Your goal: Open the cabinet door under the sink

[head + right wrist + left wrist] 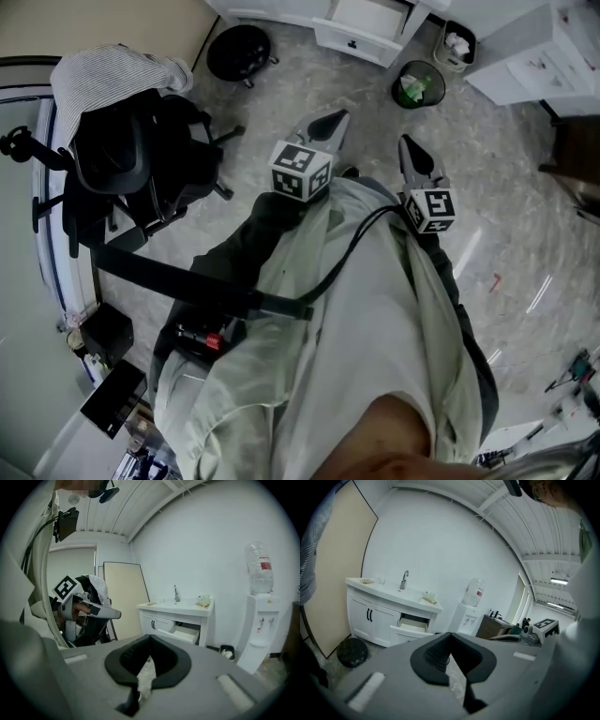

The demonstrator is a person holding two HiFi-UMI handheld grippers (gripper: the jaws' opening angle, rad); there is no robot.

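Head view, closest in: holds the left gripper (pixel 330 120) and the right gripper (pixel 413 150) out ahead of the torso, side by side, apart, tipped a little down over the marbled floor (pixel 309 94). Carries nothing in either.

Looking along the left one: pads (pixel 433 656) pinched together at the tips, nothing between, only floor showing through the slit lower down. Same along the right: pads (pixel 124 660) closed tip to tip, empty. Reads as a travelling posture, shut and tidy for the walk-up, not yet opened for a handle.

Off to the left: a black office chair (pixel 131 159) draped with a striped garment (pixel 108 75), then a round black stool (pixel 239 52). Ahead on the right, two small bins (pixel 418 82).

Farther out, against the white wall: the sink cabinet (pixel 361 620), well apart from both grippers. Shows two doors shut, with black handles (pixel 370 615) set close together at the meeting edges, so a pull there swings a door outward. Beside them, a drawer (pixel 412 623) standing pulled out. Above, a faucet (pixel 404 579); to the right, a water dispenser (pixel 469 609).

Hard to say at this range which handle belongs to which door.

Judging the task barely begun: calls for closing the distance, spreading one pair of jaws, then clamping on a handle.
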